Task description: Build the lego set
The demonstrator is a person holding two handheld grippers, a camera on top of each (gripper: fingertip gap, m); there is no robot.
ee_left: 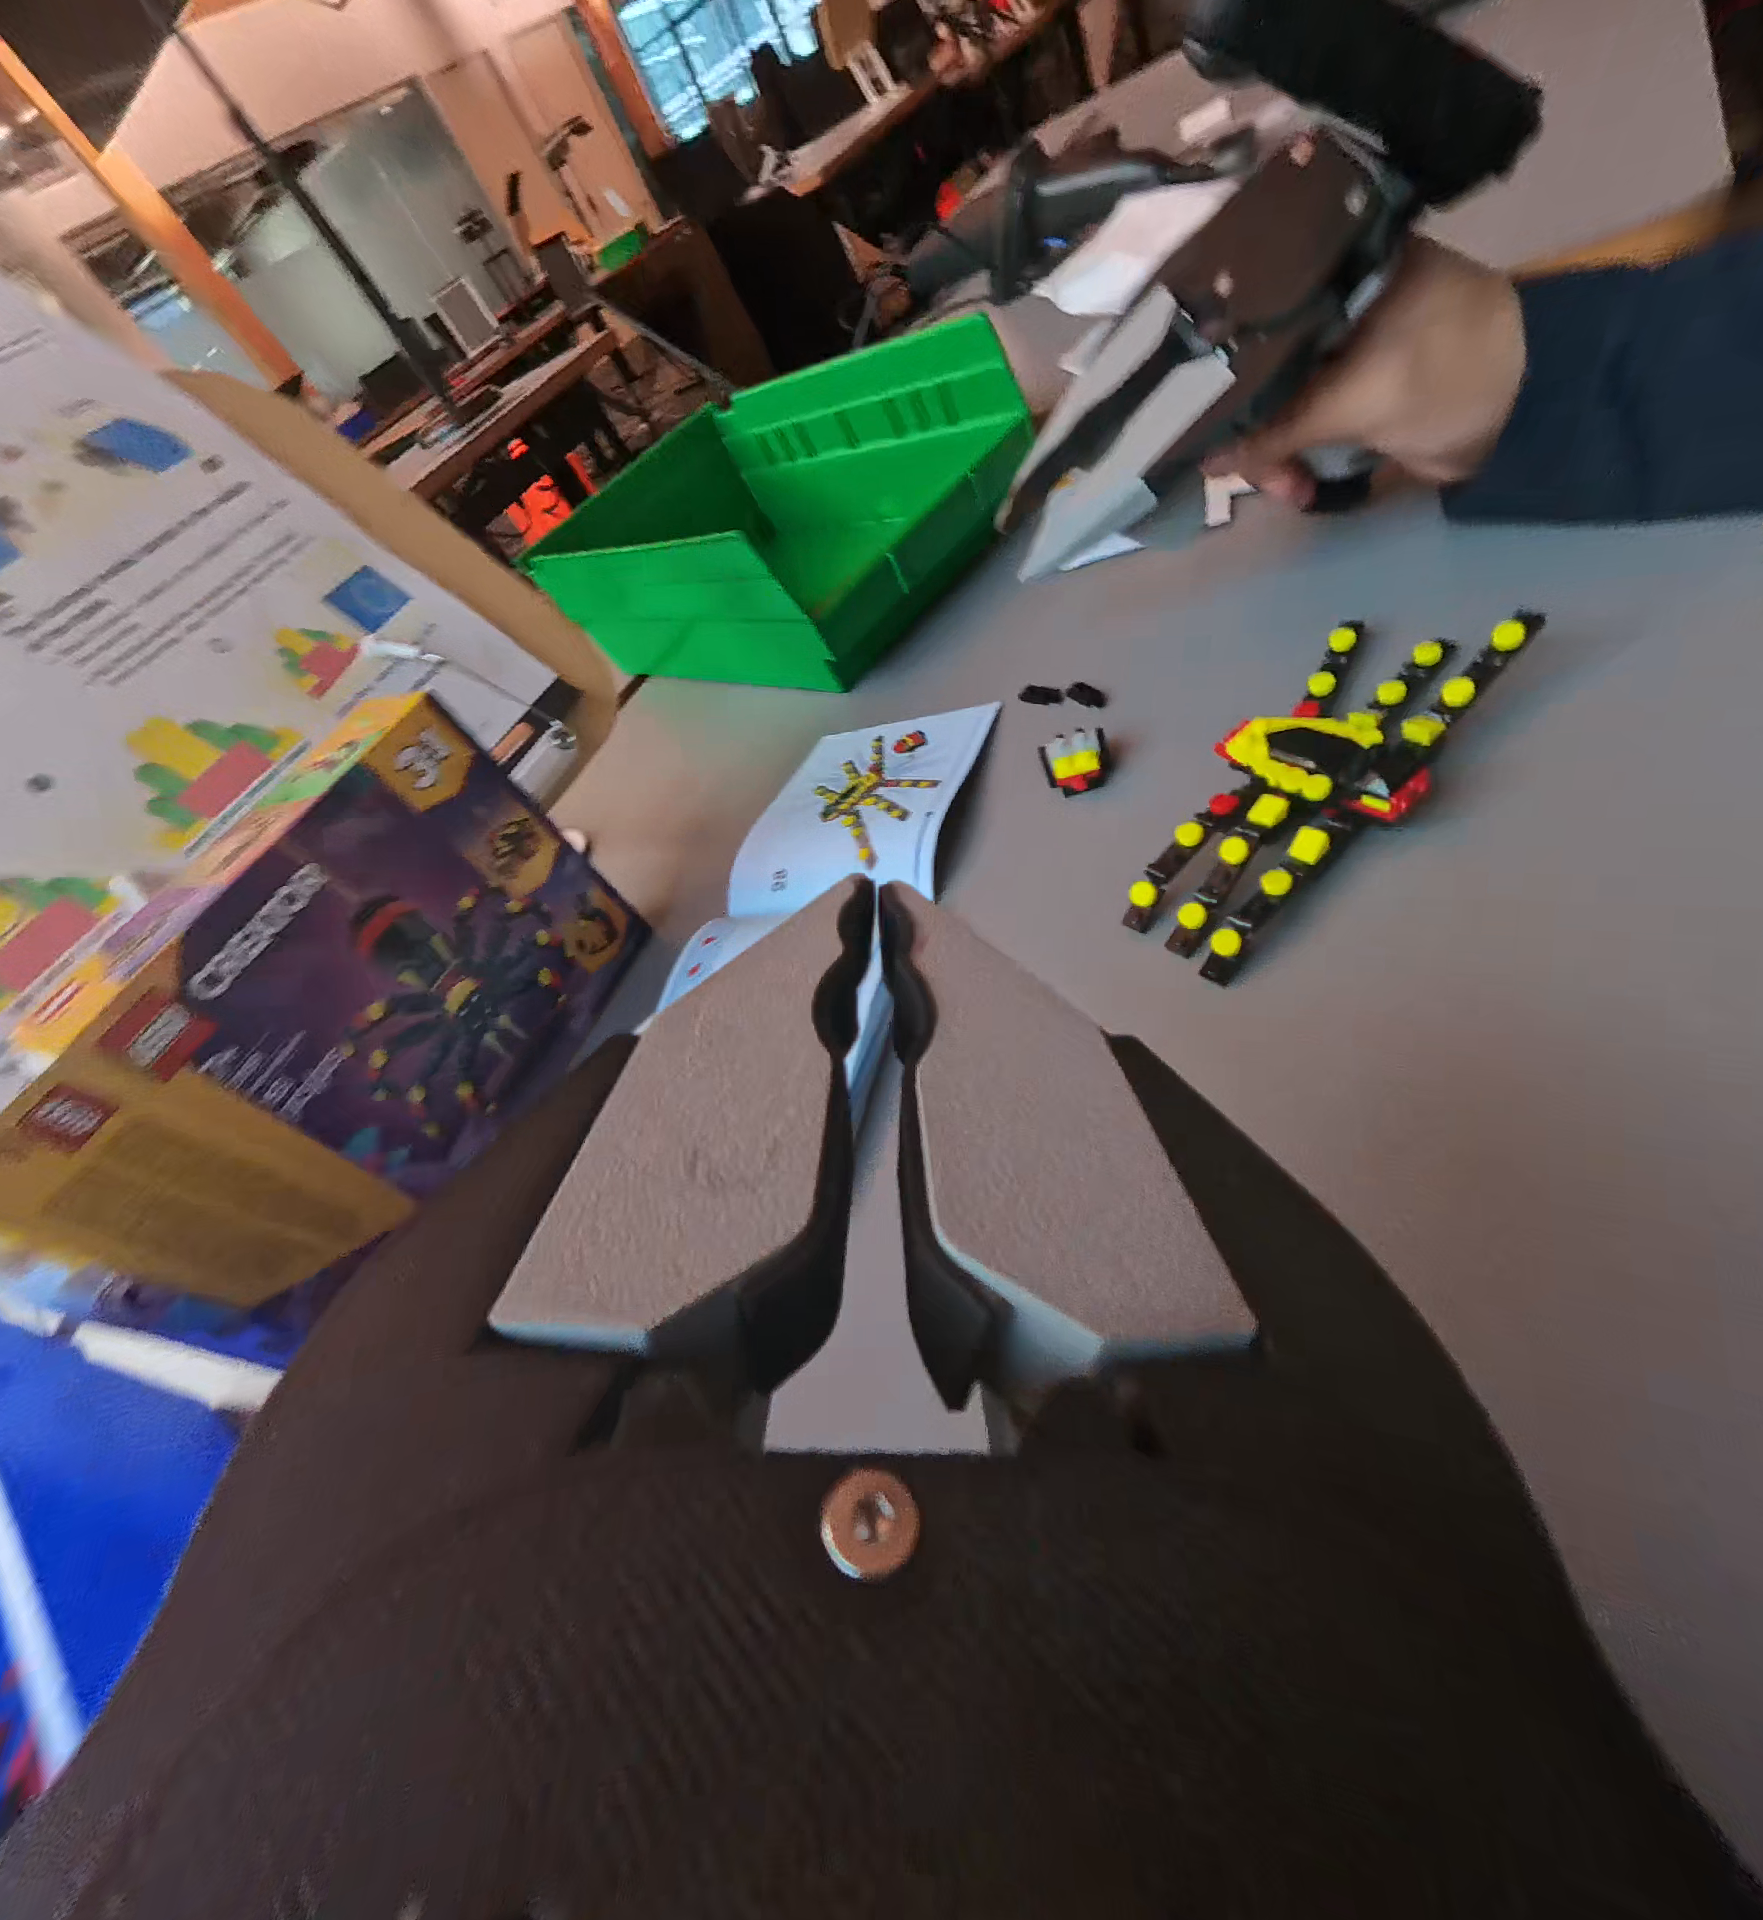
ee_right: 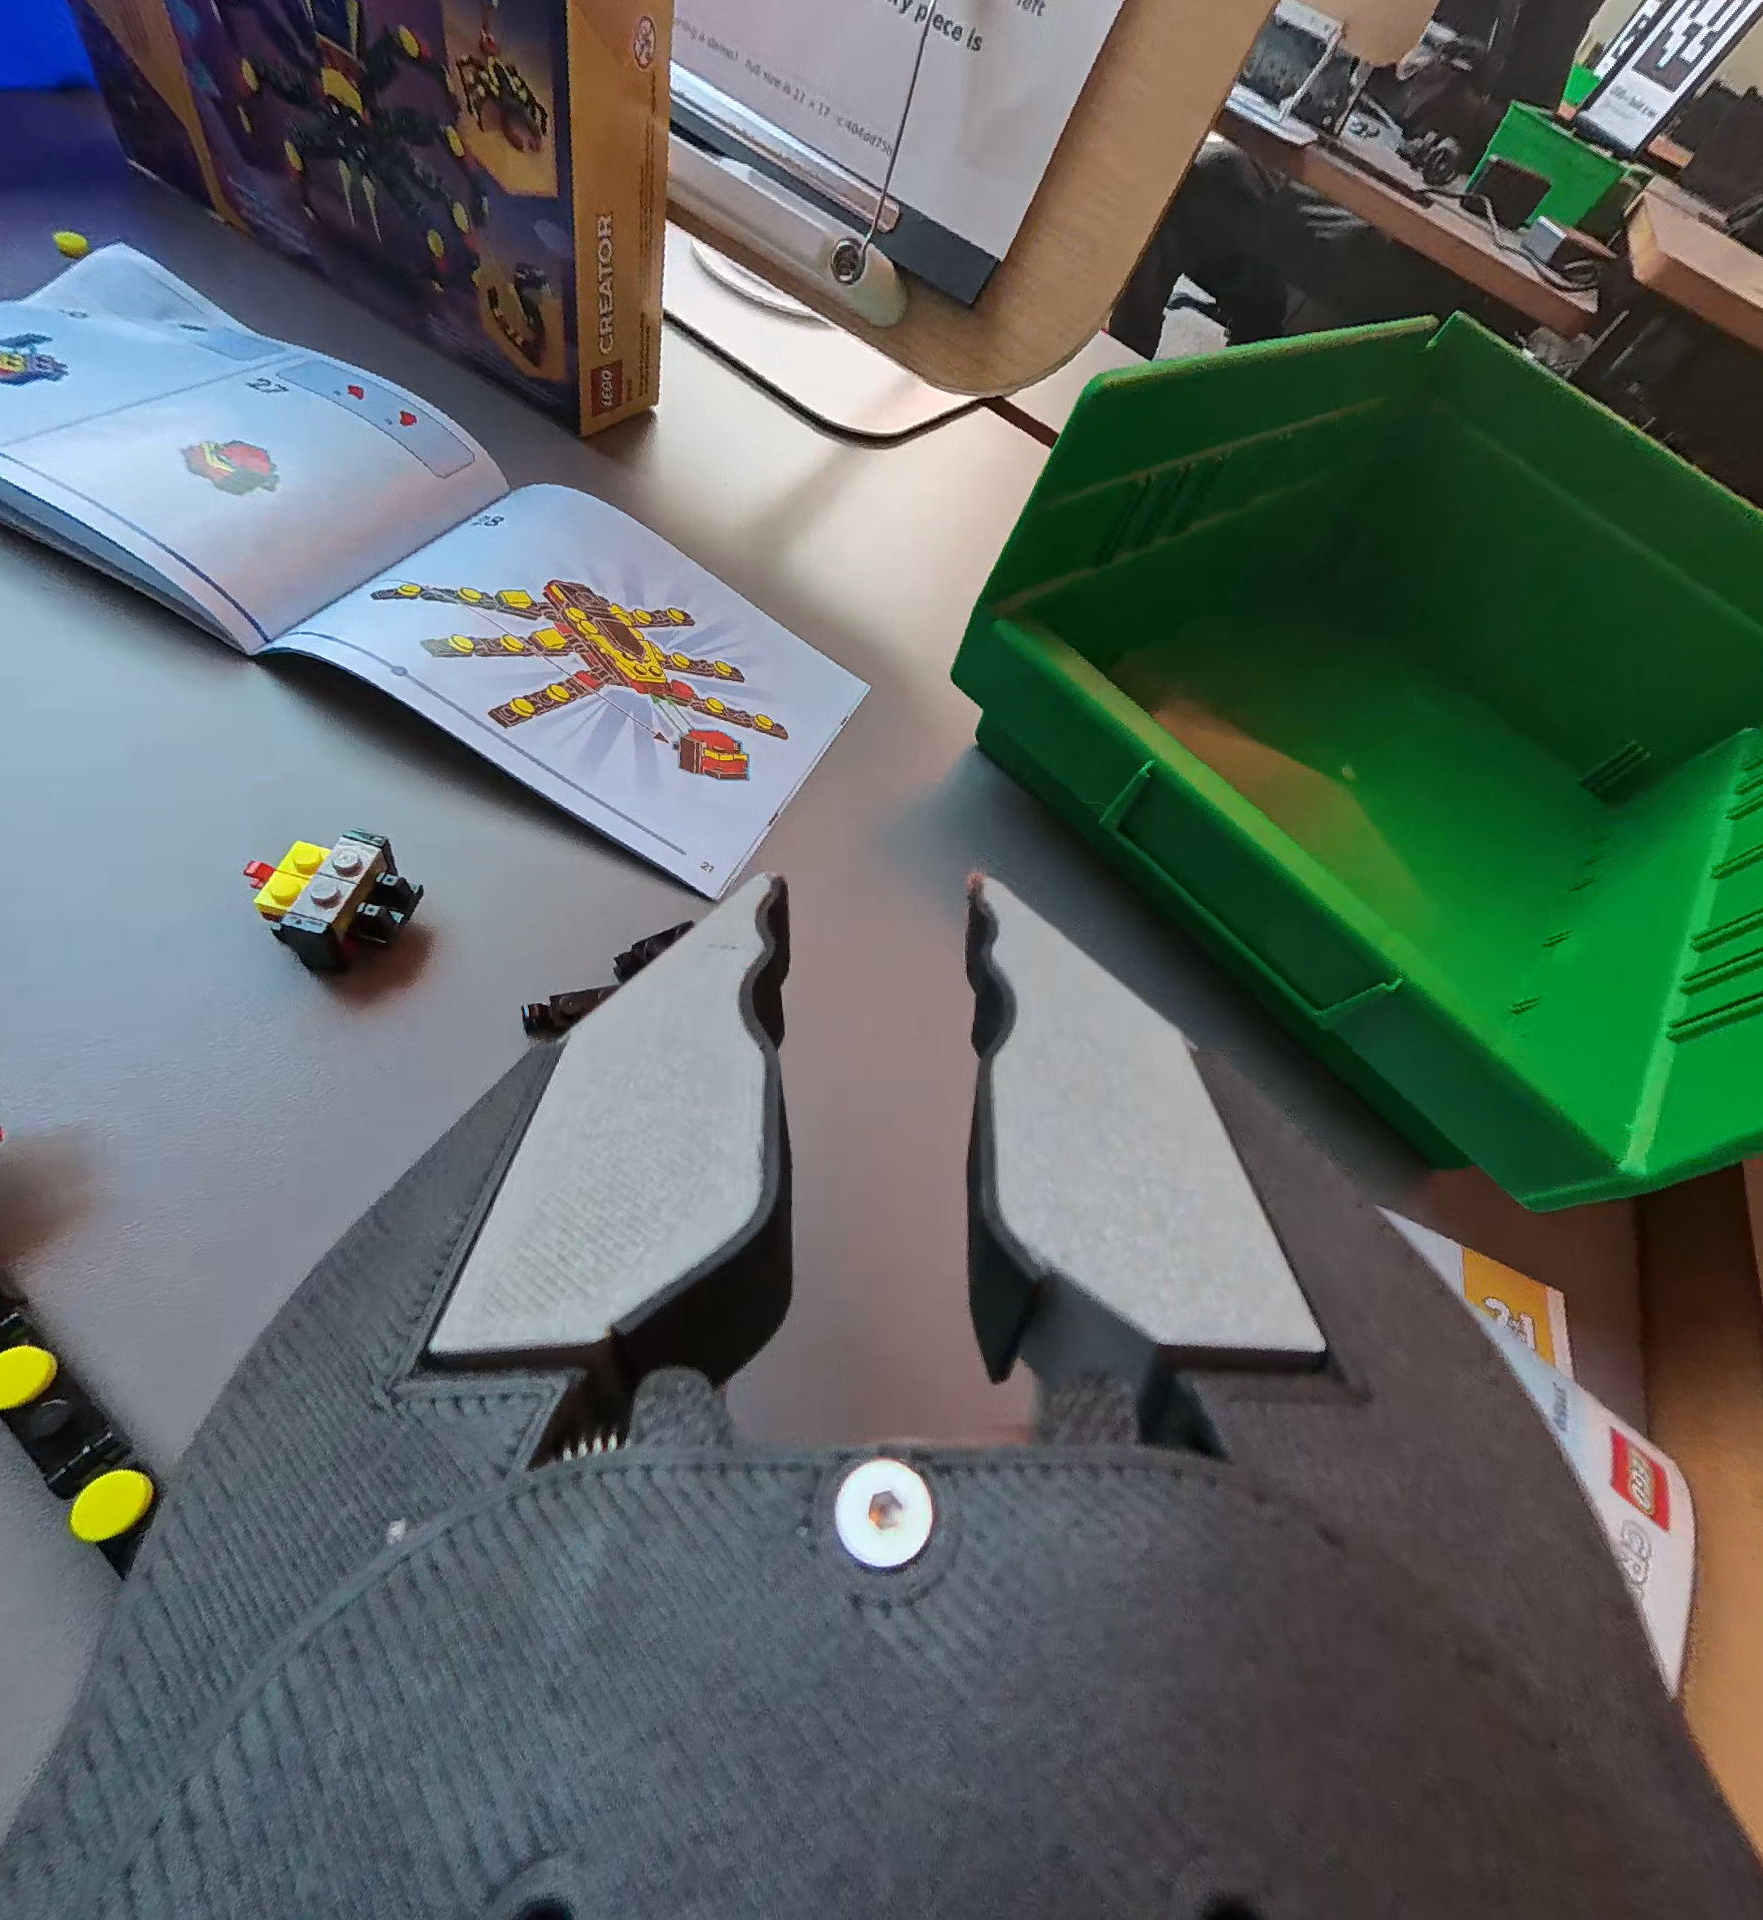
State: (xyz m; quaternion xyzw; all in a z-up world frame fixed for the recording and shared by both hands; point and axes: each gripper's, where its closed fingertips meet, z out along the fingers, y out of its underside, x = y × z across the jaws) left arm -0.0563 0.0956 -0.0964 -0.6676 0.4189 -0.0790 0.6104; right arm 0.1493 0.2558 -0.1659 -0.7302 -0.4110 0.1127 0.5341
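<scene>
The spider model point(ee_left: 1313, 790), black with yellow studs and red parts, lies flat on the grey table point(ee_left: 1479, 1143) at right of centre in the left wrist view; the right wrist view catches only its legs at the lower left edge point(ee_right: 15, 1382). Just left of it sits a small sub-assembly point(ee_left: 1072, 761) of yellow, grey, red and black bricks, seen closer in the right wrist view point(ee_right: 337, 899) at centre left. Two small black pieces point(ee_left: 1062, 694) lie just beyond it, partly hidden in the right wrist view point(ee_right: 596, 987) behind a fingertip.

The open instruction booklet point(ee_right: 389, 582) fills the upper left of the right wrist view, its spider drawing plain; in the left wrist view it is partly covered point(ee_left: 856, 800) by the left gripper point(ee_left: 877, 894), whose jaws are clenched together with nothing visibly between them. The right gripper point(ee_right: 875, 904) has its fingers spread apart, empty, above bare table; the left wrist view shows it blurred point(ee_left: 1095, 488) at upper right, held by a hand point(ee_left: 1417, 384).

An empty green bin point(ee_right: 1376, 748) stands to the right; the set's box point(ee_left: 337, 997) stands at left. Only the right wrist view shows a stray yellow stud point(ee_right: 72, 242) at upper left.
</scene>
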